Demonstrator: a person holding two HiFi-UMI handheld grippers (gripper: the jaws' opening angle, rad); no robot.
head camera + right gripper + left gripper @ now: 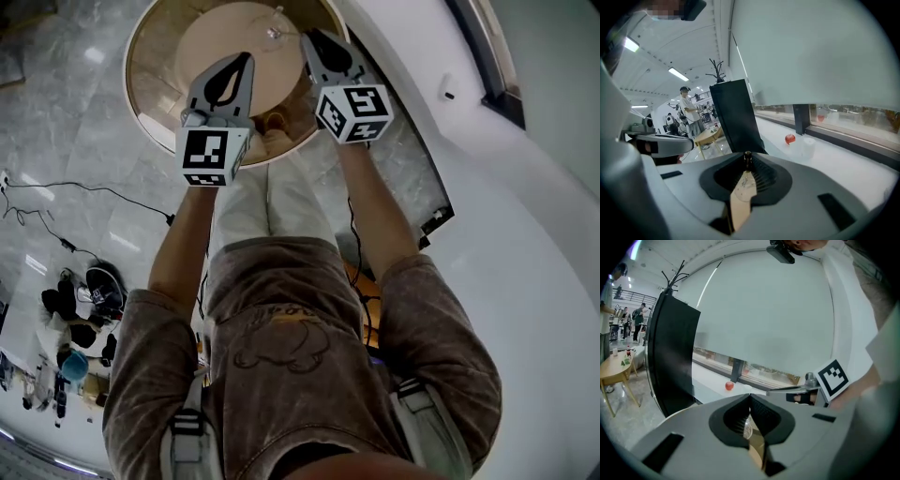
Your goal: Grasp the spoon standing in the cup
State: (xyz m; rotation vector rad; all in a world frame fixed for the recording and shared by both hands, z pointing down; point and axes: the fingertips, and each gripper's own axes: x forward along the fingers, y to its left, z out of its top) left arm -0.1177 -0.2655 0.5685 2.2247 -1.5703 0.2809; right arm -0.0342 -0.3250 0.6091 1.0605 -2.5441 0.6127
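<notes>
In the head view both grippers hang over a round wooden table [155,56]. A clear cup [275,34] stands there, just left of my right gripper [307,39]. In the right gripper view, my right gripper [747,159] has its jaws drawn together on a small dark end that looks like the spoon's handle [747,156]. The clear cup [746,183] shows blurred through the slit below. My left gripper [246,58] sits left of the cup. Seen in its own view, my left gripper [750,395] is shut with nothing in it, and only glass and wood show through the slit.
A black upright panel [670,357] stands beyond the table. A red ball [789,138] lies on the white window ledge. Cables [56,202] and bags [80,309] lie on the marble floor at left. People stand far back by another table [708,136].
</notes>
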